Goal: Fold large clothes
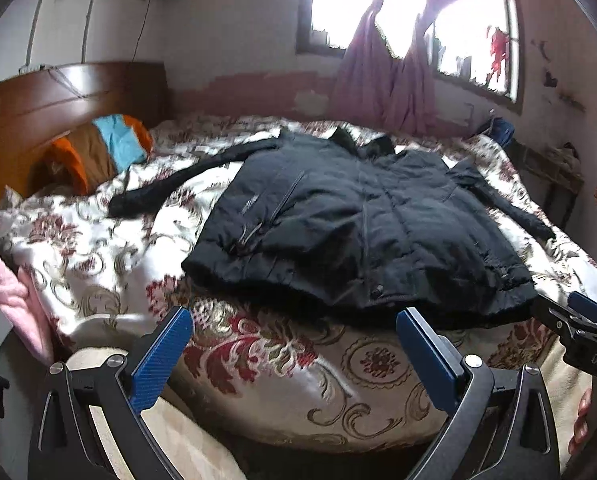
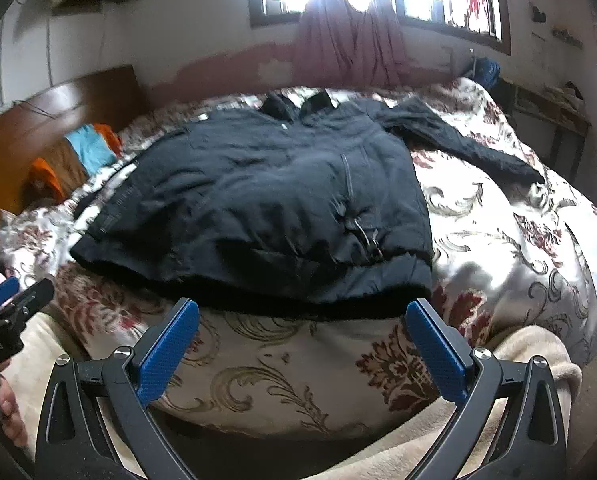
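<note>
A black padded jacket [image 1: 358, 224] lies flat, front up, on a floral bedspread [image 1: 98, 240], with both sleeves spread out to the sides. It also shows in the right wrist view [image 2: 258, 200]. My left gripper [image 1: 294, 320] is open and empty, just short of the jacket's hem near its left half. My right gripper [image 2: 302, 312] is open and empty, just short of the hem near its right half. In the left wrist view the right gripper [image 1: 578, 320] shows at the right edge. In the right wrist view the left gripper [image 2: 14, 300] shows at the left edge.
A wooden headboard [image 1: 58, 96] stands at the left, with an orange, blue and brown pillow [image 1: 102, 148] against it. A window with pink curtains [image 1: 386, 80] is behind the bed. A beige blanket [image 2: 498, 420] lies along the near bed edge. A pink cloth [image 1: 6, 292] hangs at the left.
</note>
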The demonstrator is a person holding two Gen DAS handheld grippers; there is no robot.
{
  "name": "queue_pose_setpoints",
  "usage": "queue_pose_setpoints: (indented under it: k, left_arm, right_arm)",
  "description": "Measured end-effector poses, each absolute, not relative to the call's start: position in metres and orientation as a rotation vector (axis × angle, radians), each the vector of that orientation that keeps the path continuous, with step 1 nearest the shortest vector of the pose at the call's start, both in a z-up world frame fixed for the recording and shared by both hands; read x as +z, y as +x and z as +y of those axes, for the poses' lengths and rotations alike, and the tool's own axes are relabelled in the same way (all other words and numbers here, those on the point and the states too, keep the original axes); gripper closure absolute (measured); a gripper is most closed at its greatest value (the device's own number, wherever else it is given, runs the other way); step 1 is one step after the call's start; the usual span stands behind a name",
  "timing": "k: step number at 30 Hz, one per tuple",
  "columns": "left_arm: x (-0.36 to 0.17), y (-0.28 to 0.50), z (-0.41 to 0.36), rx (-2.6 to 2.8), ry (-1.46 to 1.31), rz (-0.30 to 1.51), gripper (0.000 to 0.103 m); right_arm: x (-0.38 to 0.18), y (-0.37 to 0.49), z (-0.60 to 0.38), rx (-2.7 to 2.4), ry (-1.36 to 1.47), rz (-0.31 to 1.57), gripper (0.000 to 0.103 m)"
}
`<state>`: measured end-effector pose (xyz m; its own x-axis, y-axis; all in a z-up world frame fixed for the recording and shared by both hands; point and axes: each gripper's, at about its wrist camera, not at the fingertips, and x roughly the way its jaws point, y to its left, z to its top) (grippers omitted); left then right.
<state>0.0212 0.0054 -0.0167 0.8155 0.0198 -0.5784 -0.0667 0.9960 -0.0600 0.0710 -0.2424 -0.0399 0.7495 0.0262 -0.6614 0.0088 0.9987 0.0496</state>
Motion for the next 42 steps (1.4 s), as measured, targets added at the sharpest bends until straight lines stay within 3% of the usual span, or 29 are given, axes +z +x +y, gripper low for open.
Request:
queue_pose_setpoints:
  k: [8, 19, 26, 31, 42]
  left_arm:
    - [-0.037, 0.054, 0.008, 0.077, -0.089, 0.752, 0.0]
    - [-0.026, 0.115, -0.021, 0.103, -0.003, 0.8, 0.0]
    - [-0.011, 0.166, -0.064, 0.072, 0.079, 0.798, 0.0]
    - [-0.005, 0.205, -0.104, 0.035, 0.13, 0.802, 0.0]
    - [-0.011, 0.293, -0.186, -0.107, 0.14, 0.875, 0.0]
  right_arm:
    - [-0.058, 0.099, -0.256, -0.063, 0.062, 0.846, 0.001]
    - [-0.062, 0.16, -0.31, -0.151, 0.153, 0.857, 0.001]
    - [-0.06, 0.203, -0.375, -0.253, 0.228, 0.779, 0.001]
    - [-0.065, 0.233, -0.45, -0.258, 0.484, 0.602, 0.001]
    - [-0.105, 0.324, -0.569, -0.344, 0.794, 0.469, 0.001]
